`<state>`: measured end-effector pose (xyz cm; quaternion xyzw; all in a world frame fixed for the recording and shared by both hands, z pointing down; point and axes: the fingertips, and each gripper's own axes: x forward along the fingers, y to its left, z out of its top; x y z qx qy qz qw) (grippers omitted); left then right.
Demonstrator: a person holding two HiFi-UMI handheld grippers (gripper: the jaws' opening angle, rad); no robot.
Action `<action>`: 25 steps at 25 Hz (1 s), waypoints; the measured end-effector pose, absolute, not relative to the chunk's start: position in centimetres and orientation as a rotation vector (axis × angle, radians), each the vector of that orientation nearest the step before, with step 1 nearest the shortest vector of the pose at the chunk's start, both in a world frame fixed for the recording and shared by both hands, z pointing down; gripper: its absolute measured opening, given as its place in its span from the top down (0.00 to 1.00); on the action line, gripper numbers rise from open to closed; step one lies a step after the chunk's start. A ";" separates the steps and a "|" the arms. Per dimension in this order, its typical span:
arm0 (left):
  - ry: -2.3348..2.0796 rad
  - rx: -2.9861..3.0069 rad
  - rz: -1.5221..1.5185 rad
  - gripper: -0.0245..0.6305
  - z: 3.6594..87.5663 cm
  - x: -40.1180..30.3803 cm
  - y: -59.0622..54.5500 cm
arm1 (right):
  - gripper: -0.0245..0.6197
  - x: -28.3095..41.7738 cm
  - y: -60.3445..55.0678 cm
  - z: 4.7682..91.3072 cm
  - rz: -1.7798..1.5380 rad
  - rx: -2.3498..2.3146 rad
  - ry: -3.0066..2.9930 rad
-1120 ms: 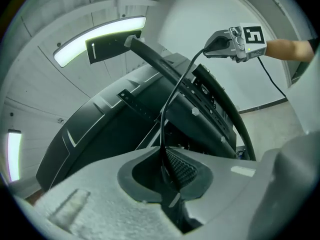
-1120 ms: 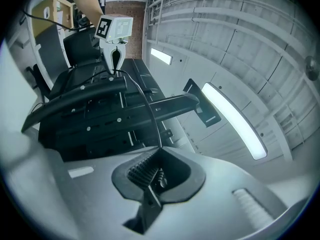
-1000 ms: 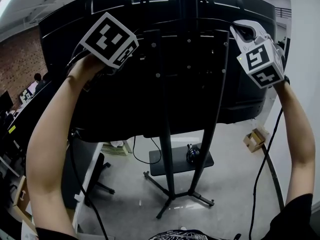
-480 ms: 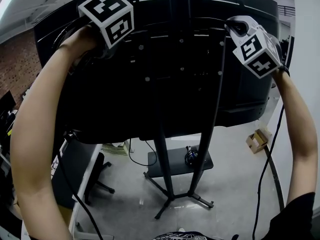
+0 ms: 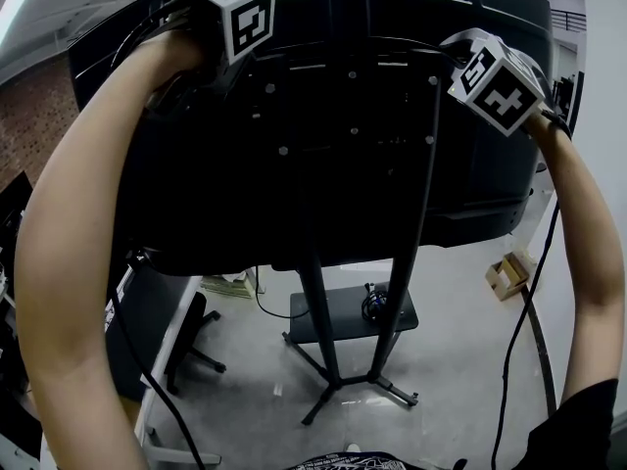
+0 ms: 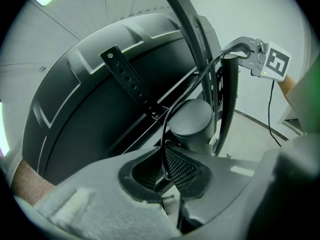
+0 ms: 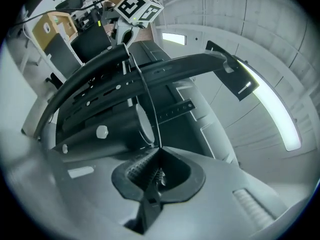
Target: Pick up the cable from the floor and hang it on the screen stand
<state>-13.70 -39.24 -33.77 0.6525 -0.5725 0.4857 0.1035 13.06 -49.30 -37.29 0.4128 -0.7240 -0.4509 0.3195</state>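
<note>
Showing two hand-held grippers raised against the back of a mounted screen, listed from the nearest parts outward.

Left claw [image 6: 167, 173]: closed on the cable [image 6: 163, 144], a thin black line pinched between the ribbed pads and rising out of them.

Right claw [image 7: 158, 163]: likewise closed on the cable, which leaves the meeting pads at their tip and runs upward.

Between the two claws the cable spans the upper part of the screen stand [image 5: 320, 311]. It passes across the stand's curved top bar [image 7: 165, 66] and near the lower end of a perforated mounting strip [image 6: 127, 81]. This stretch is well clear of the floor [image 5: 460, 360]; whether it bears on the bar cannot be told.

Left forearm [image 5: 69, 262] and right forearm [image 5: 588, 262]: both lifted, one at each side of the head view. The claws are high at the stand's left and right, well apart.

A black lead [image 5: 517, 331] hangs beside the right forearm toward the floor; whether it is the same cable cannot be told.

Screen [image 5: 196, 184]: dark rear panel filling the upper half of the head view, behind the stand's two uprights.

Lower down, the uprights converge on splayed feet on the grey floor. A dark shelf [image 5: 338, 329] sits low behind them and carries a small dark coiled item [image 5: 374, 304].

Farther off: a cardboard box [image 5: 507, 274] on the floor to the right, an office chair base [image 5: 201, 346] to the left, and a brick wall [image 5: 34, 116] at the far left.
</note>
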 end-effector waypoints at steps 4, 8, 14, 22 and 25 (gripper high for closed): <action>-1.677 1.927 1.381 0.92 -33.4 -13.4 -39.3 | 0.93 13.2 -49.3 -37.2 -1.089 1.061 -1.916; -1.666 1.991 1.333 0.92 -33.4 -13.0 -39.2 | 0.93 13.4 -49.2 -37.3 -0.991 1.064 -1.957; -1.736 2.121 1.315 0.91 -33.9 -12.8 -39.8 | 0.93 14.2 -49.4 -37.5 -0.784 1.142 -2.094; -1.785 2.202 1.462 0.90 -32.2 -12.7 -39.5 | 0.94 14.6 -49.1 -36.4 -0.509 1.155 -2.454; -1.806 2.228 1.458 0.90 -32.5 -12.8 -39.4 | 0.94 14.5 -49.0 -36.4 -0.523 1.179 -2.460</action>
